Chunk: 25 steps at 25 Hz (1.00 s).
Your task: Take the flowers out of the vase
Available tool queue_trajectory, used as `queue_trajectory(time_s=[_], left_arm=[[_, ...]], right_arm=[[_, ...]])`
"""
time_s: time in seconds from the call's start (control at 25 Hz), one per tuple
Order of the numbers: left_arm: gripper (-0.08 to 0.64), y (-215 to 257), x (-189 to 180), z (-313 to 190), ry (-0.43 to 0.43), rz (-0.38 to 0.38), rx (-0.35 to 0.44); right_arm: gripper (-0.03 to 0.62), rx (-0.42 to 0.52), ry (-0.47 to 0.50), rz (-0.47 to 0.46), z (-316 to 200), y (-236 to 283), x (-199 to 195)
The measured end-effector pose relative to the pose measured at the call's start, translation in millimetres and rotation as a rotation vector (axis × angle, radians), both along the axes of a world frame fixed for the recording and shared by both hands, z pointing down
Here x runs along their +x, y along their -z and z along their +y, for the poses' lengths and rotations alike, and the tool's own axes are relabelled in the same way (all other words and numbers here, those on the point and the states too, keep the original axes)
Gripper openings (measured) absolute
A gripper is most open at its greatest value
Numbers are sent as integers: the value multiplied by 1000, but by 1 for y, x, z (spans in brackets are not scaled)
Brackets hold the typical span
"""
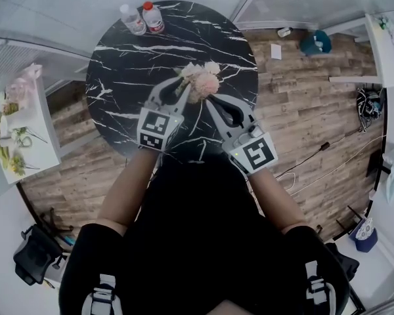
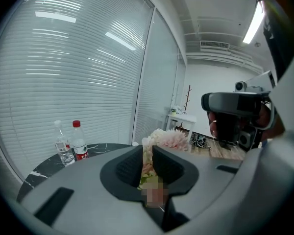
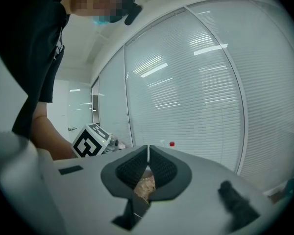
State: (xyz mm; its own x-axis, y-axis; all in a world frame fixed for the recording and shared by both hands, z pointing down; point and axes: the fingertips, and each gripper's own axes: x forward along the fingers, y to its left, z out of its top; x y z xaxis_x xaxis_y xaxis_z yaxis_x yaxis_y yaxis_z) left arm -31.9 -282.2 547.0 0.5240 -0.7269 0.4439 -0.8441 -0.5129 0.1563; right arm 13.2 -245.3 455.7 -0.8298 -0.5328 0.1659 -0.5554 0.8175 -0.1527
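Left gripper [image 1: 176, 89] clamped on flowers [image 1: 201, 81], right gripper [image 1: 213, 101] pinched shut lower on them, likely steadying for lift; vase not visible

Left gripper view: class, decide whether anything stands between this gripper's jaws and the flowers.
Nothing visible does. The flowers already sit between the jaws of the left gripper, which grip them.
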Motion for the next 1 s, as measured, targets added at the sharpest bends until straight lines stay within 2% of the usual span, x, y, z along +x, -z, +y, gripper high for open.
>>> queue_trajectory(time_s=[0.12,0.32,0.64,1.0], left_arm=[[38,-1,-1,0,3,0,5],[23,5,1,-1,-4,14,15],[18,15,8,-3,-18,49,22],[18,34,14,-6,-43,79,42]], right_arm=[[25,-6,-9,0,-1,-1,1],[25,-3,-7,0,-1,-1,2],[25,-7,-6,40,3,-9,10],[25,6,-30,10,1,4,12]])
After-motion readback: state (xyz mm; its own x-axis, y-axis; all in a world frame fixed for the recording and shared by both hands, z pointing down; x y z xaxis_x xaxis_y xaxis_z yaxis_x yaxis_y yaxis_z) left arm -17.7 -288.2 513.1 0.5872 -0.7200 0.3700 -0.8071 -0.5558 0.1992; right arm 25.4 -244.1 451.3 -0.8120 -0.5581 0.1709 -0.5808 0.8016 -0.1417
